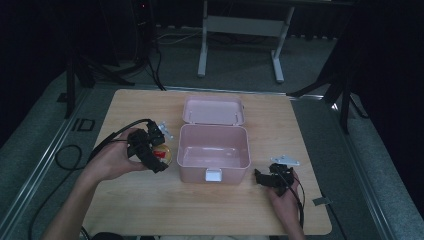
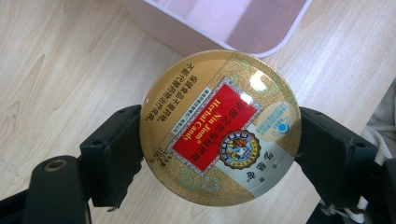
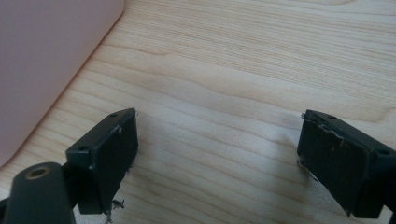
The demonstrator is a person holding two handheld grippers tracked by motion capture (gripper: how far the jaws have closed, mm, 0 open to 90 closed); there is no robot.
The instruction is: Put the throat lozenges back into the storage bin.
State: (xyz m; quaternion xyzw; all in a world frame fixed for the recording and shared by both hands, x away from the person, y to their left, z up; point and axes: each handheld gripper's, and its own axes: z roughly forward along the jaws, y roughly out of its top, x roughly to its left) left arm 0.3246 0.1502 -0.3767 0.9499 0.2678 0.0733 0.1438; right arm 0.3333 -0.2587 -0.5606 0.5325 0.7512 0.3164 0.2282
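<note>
- High view: we see a pink box [image 1: 214,152] open at mid-table [image 1: 150,210], its lid [image 1: 213,110] thrown back on the far side; nothing shows inside it. Our left gripper [image 1: 159,156] holds a round tin [image 1: 166,156] just beside the box's left wall. Our right gripper [image 1: 261,177] sits near the box's right front corner, apart from it.
- Left gripper view: the tin [image 2: 219,128] is clamped between both jaws, which press its rim on opposite sides, lid face toward the camera. Being round, it has no long axis; its red label runs slantwise, from lower left to upper right. The box [image 2: 224,23] lies just beyond the tin.
- Right gripper view: our jaws stand wide apart over bare wood [image 3: 243,70], holding nothing. The box wall [image 3: 46,60] is at upper left.
</note>
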